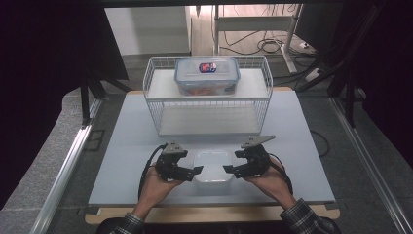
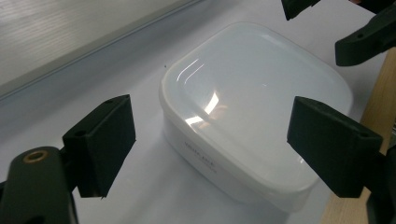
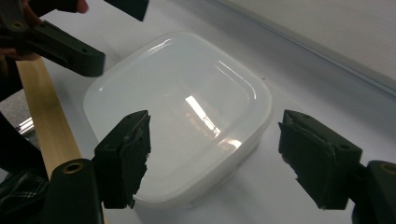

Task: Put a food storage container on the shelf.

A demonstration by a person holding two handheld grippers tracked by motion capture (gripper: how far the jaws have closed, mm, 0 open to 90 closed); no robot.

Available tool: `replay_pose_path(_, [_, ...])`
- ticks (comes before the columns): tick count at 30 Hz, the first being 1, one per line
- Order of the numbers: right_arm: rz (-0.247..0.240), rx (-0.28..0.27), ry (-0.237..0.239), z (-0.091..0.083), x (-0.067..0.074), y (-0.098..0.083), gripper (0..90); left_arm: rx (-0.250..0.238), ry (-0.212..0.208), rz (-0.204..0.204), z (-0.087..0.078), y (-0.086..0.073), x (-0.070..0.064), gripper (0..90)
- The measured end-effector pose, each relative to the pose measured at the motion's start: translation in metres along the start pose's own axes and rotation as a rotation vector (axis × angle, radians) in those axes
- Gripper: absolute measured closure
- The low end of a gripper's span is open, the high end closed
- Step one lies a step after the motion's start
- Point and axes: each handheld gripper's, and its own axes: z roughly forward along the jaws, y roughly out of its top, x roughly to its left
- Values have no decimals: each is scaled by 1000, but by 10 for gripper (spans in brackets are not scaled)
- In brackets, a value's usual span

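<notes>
A white lidded container (image 1: 213, 165) sits on the pale table (image 1: 122, 161), at the near edge, in front of the wire basket (image 1: 208, 97). The left gripper (image 1: 193, 171) stands just beside the container's left side, jaws released, pads clear of it. The right gripper (image 1: 231, 170) stands just beside the container's right side, jaws likewise released, nothing grasped. A clear lidded box (image 1: 207, 74) rests on the basket's upper shelf, well behind the container.
</notes>
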Motion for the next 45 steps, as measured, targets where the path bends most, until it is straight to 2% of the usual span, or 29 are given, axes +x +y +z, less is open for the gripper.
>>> replay_pose_path(2, [-4, 14, -6, 3, 0, -1, 258, 15, -10, -5, 6, -1, 1, 95])
replay_pose_path(5, [11, 22, -2, 7, -2, -4, 255, 49, -38, -7, 15, -4, 2, 85])
replay_pose_path(8, [22, 47, 7, 13, -3, -8, 239, 42, -84, -49, 17, -6, 4, 99])
replay_pose_path(10, [53, 44, 46, 15, -4, -10, 254, 35, -123, -68, 16, -8, 5, 152])
replay_pose_path(11, [56, 46, 46, 15, -4, -10, 259, 34, -122, -75, 16, -9, 4, 173])
replay_pose_path(12, [60, 48, 48, 15, -3, -10, 267, 40, -144, -96, 16, -10, 5, 181])
replay_pose_path(15, [100, 56, 54, 11, -3, -11, 342, 39, -156, -154, 12, -13, 5, 240])
replay_pose_path(18, [153, 61, 70, 7, -6, -13, 426, 44, -164, -182, 6, -16, 4, 351])
replay_pose_path(20, [186, 70, 80, 5, -9, -13, 461, 44, -176, -203, 4, -17, 4, 395])
replay_pose_path(23, [198, 75, 84, 5, -10, -13, 430, 42, -195, -209, 4, -17, 6, 411])
replay_pose_path(25, [230, 96, 109, 10, -12, -14, 327, 39, -193, -190, 5, -17, 5, 442])
replay_pose_path(27, [267, 90, 134, 12, -16, -17, 327, 38, -189, -192, 5, -17, 4, 443])
replay_pose_path(29, [278, 86, 136, 11, -16, -17, 370, 37, -194, -205, 5, -17, 5, 442])
replay_pose_path(33, [273, 82, 97, 3, -12, -15, 510, 55, -191, -233, 3, -17, 5, 447])
replay_pose_path(35, [294, 73, 96, 0, -11, -16, 568, 52, -182, -272, -1, -17, 4, 525])
replay_pose_path(38, [338, 59, 112, -3, -13, -17, 635, 32, -203, -327, -6, -21, 6, 623])
replay_pose_path(41, [348, 33, 98, -5, -12, -16, 679, 13, -199, -342, -10, -21, 6, 670])
replay_pose_path(44, [353, -12, 79, -10, -13, -15, 762, -31, -220, -366, -13, -23, 8, 769])
replay_pose_path(45, [356, -28, 69, -12, -14, -15, 782, -38, -213, -352, -12, -23, 7, 809])
